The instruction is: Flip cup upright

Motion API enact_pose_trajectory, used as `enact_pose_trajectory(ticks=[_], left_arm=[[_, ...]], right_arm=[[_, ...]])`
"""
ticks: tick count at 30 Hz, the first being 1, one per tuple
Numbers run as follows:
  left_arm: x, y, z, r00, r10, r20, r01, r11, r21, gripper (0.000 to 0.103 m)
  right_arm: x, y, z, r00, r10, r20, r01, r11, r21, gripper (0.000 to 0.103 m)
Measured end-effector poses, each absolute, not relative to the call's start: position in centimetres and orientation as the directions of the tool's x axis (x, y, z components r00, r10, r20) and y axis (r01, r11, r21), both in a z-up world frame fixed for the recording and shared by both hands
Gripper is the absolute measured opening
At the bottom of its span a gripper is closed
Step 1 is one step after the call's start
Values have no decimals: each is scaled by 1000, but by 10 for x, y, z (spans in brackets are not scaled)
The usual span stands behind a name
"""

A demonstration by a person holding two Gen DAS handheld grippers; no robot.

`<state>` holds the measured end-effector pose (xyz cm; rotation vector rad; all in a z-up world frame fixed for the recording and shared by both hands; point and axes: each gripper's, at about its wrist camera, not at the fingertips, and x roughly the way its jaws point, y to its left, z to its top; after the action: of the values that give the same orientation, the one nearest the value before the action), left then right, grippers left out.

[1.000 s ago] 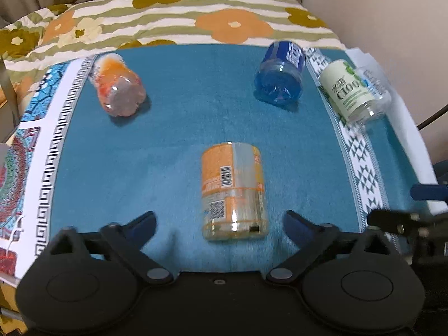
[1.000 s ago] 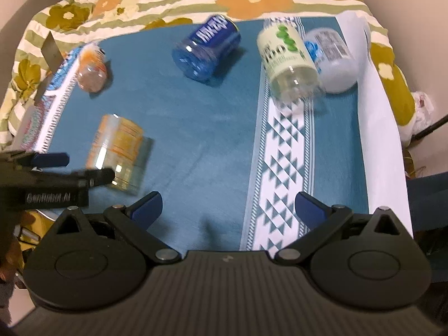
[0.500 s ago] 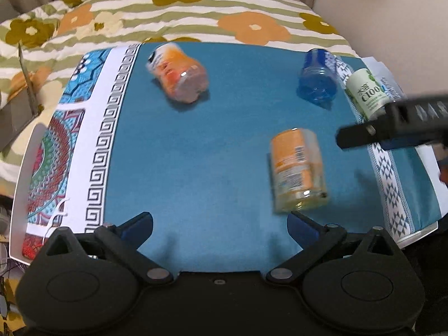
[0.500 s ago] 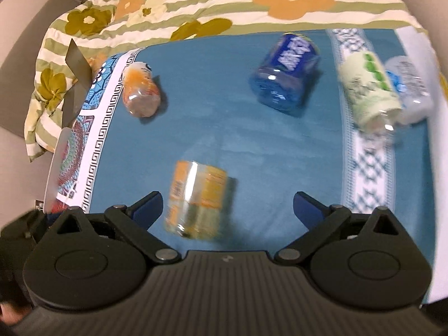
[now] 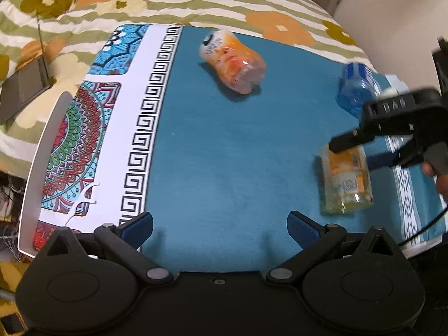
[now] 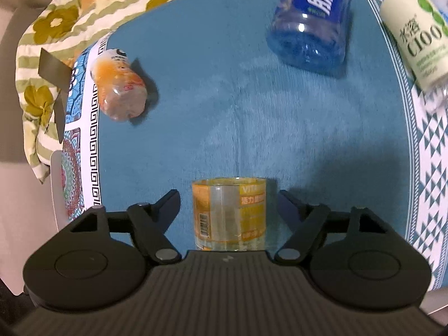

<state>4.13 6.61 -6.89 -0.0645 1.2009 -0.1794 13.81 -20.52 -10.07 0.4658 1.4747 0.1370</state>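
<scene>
Now | right gripper (image 6: 229, 197): spread wide, orange-labelled cup (image 6: 229, 214) lying between its fingers, seemingly untouched | left gripper (image 5: 219, 225): released, holding nothing

Bare teal cloth (image 5: 229, 151) between bottles

My right hand-held gripper (image 6: 229, 196) straddles the cup (image 6: 229, 214) near the mat's (image 6: 224, 112) front edge; three bottles lie along its far edge.
</scene>
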Motion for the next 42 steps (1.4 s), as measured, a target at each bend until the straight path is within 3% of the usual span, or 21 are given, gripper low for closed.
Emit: enact_pose_trajectory(ticks=[3,14,20,26,30,35,42], left_arm=[[45,72,-69,352,-182,-918,88,983,-161,103],[48,80,-69,350,-193,-917,82,981,-175,103],[46,81,-60,369,-196,-909,90,980,-175,103],[45,81,-61,368,-189,-910,105,981,-161,103],[42,79,-64,368,-176,-913,129,982,-137,103],[36,77,-71,357,-156,-921,155,982,-106,103],[32,74,-77,349,-141,-926,168,982,-86,103]], right_arm=[[139,-205,-105,93,374,-923,205,900,385,75],[134,-204,-97,120,376,-919,182,902,393,71],[117,-204,-57,299,364,-882,125,901,415,70],[85,-198,-58,629,281,-725,83,903,422,71],[70,-182,-73,758,188,-625,43,941,336,71],[61,-169,-91,835,124,-536,15,969,248,72],[50,-164,-104,868,104,-485,-8,980,198,73]])
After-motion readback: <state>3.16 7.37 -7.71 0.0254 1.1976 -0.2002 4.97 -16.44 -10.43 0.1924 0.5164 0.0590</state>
